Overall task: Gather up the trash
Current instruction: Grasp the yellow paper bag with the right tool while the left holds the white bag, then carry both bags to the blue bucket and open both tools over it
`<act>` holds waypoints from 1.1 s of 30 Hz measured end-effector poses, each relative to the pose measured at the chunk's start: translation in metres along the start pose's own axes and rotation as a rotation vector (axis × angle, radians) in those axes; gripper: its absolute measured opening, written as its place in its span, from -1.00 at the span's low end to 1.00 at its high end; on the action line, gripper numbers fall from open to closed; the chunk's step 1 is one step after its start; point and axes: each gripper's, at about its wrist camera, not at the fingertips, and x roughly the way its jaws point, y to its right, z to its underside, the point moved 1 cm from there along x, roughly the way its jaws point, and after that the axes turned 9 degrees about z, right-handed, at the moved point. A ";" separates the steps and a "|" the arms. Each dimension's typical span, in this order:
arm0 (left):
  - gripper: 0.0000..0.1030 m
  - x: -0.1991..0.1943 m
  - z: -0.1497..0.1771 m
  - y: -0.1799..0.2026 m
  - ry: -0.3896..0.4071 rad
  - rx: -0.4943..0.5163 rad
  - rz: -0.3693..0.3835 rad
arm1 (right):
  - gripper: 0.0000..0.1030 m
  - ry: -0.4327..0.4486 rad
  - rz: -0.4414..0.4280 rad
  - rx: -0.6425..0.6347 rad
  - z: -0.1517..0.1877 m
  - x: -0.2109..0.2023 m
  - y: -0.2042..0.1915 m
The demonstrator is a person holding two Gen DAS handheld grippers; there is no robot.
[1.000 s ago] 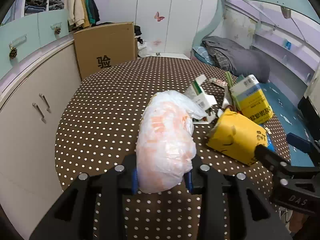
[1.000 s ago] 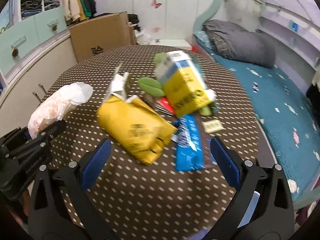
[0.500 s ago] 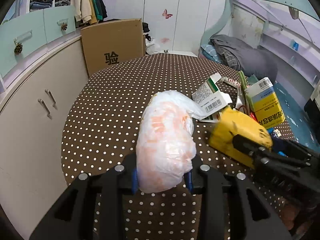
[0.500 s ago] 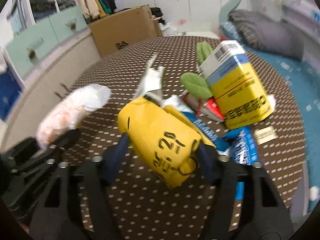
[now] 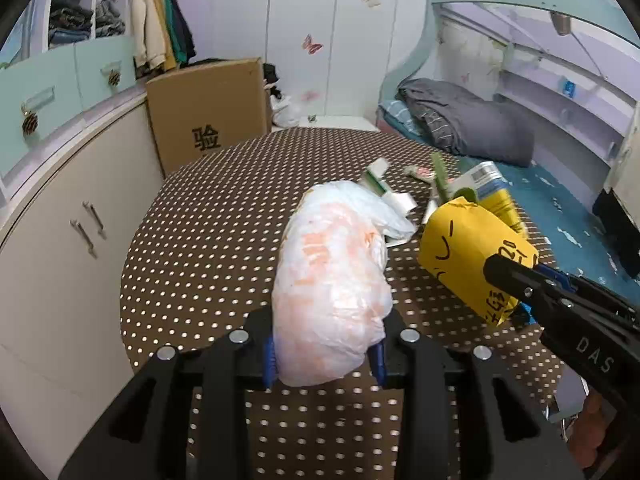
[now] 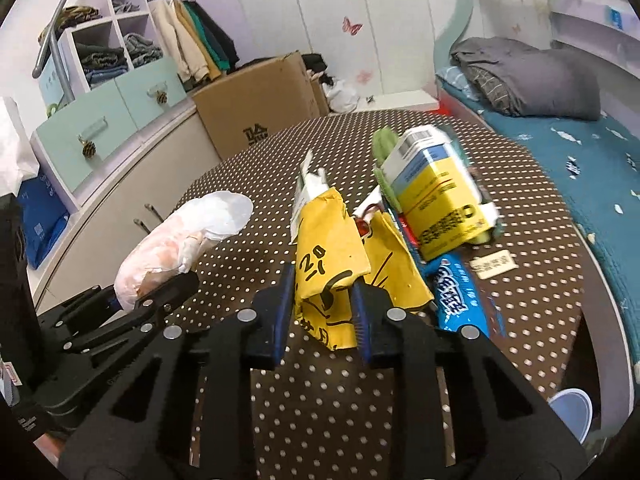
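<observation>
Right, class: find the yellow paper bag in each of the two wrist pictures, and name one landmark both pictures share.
Left wrist view: the yellow paper bag is right of centre, clamped by the right gripper, beside the white plastic bag.
Right wrist view: the bag is low in the centre, between the closing pads.
Shared landmark: the cardboard box behind the table.

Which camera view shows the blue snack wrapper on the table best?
The right wrist view: the blue snack wrapper lies in plain sight beside the yellow bag. In the left wrist view it is almost wholly hidden behind that bag.
</observation>
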 end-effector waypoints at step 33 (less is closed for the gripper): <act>-0.33 -0.017 0.017 0.189 0.003 0.292 0.355 | -0.54 0.133 0.386 0.318 0.062 -0.122 0.150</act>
